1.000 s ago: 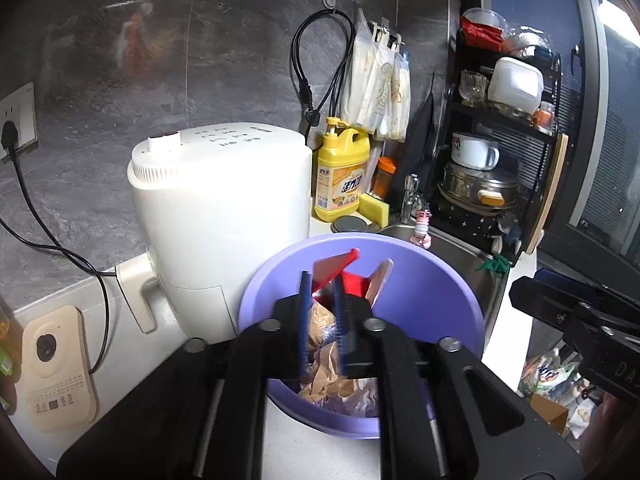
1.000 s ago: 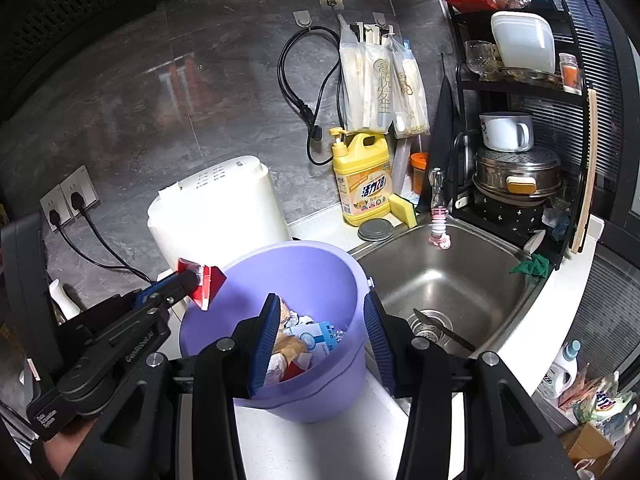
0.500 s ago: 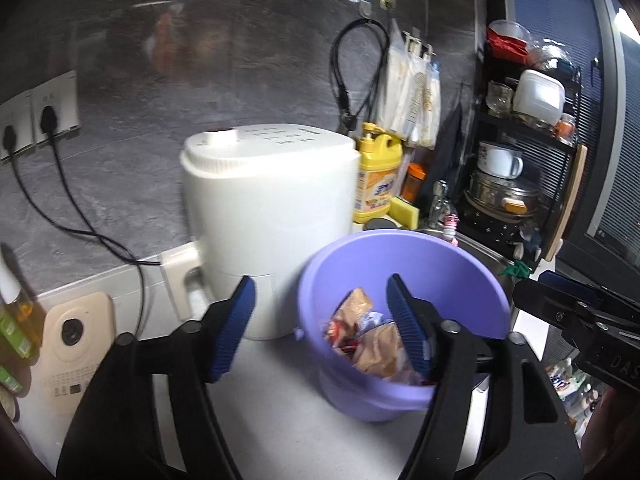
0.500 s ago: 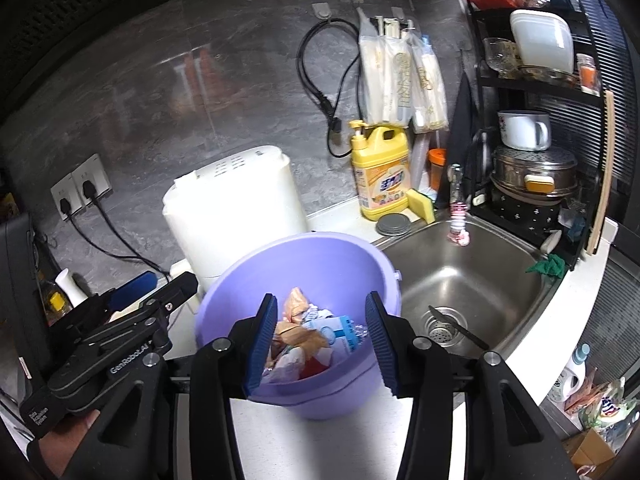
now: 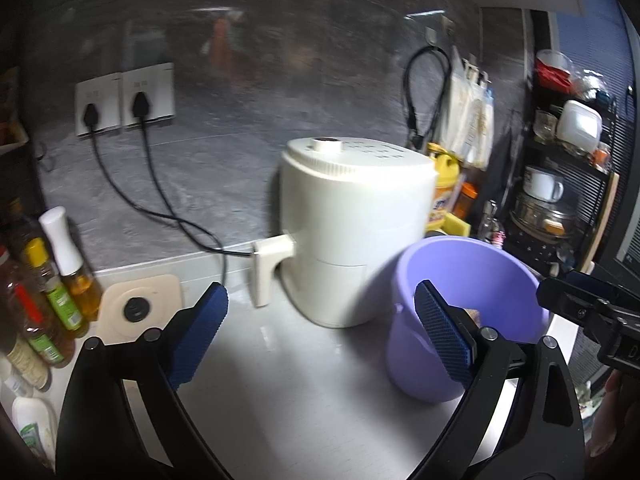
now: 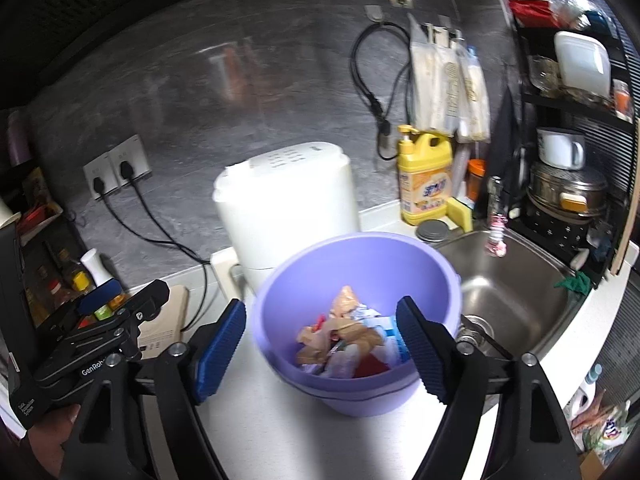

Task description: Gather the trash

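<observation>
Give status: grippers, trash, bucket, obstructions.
Left gripper open, empty. Right gripper open, empty, above purple bucket. Trash piled inside bucket. White appliance close behind bucket; nothing blocking its mouth.

Pale countertop [image 6: 256, 412], purple bucket [image 6: 356, 264], white appliance [image 6: 288, 200], yellow detergent bottle [image 6: 426, 176], oil bottles [image 5: 44, 276]

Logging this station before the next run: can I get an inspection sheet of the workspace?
Surface: pale countertop, no loose trash seen.
Job's things: purple bucket holds wrappers.
Clutter: white appliance, yellow detergent bottle, oil bottles.
Grippers: left tool open, empty; right tool open, empty, framing the bucket.
Cables: two black cords from wall sockets.
Surroundings: steel sink, dish rack.
</observation>
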Motion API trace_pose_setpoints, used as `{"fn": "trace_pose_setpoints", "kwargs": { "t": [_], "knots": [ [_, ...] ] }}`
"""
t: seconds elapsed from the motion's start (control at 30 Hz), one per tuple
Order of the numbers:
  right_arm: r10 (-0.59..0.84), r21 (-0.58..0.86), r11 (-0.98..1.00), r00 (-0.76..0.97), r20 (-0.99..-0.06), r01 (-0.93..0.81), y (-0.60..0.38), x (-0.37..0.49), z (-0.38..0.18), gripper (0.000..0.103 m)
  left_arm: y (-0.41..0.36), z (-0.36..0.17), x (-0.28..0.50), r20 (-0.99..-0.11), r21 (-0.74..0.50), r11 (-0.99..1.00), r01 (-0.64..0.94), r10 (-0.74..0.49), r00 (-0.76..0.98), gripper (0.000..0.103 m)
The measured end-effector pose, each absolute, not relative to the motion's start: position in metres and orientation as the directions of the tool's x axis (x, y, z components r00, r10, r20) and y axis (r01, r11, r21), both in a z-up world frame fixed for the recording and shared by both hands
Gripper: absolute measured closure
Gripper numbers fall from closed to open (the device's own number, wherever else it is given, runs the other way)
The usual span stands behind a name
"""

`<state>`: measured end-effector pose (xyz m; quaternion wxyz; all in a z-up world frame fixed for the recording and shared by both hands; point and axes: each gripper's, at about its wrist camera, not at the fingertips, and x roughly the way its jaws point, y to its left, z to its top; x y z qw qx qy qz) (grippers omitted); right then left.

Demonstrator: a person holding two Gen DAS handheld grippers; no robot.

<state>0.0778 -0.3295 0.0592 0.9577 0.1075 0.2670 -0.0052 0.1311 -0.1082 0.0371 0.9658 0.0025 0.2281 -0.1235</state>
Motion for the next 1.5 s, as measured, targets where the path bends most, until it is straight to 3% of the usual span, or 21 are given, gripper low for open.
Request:
{"fn": "trace_pose_setpoints", "kwargs": {
  "t": [0.57, 1.5],
  "knots": [
    [0.189, 0.205, 0.974, 0.857, -0.48, -0.1, -0.271, 0.075, 0.069, 0.008, -0.033, 0.041, 0.084, -0.438, -0.052, 0.998, 0.042, -0.06, 0.897, 0.006],
    [0.239, 0.155, 0.971, 0.827, -0.509, -0.185, -0.223, 0.055, 0.045, 0.008, 0.032, 0.024, 0.03, -0.431, -0.091, 0.993, -0.08, 0.033, 0.902, 0.006]
  ]
}}
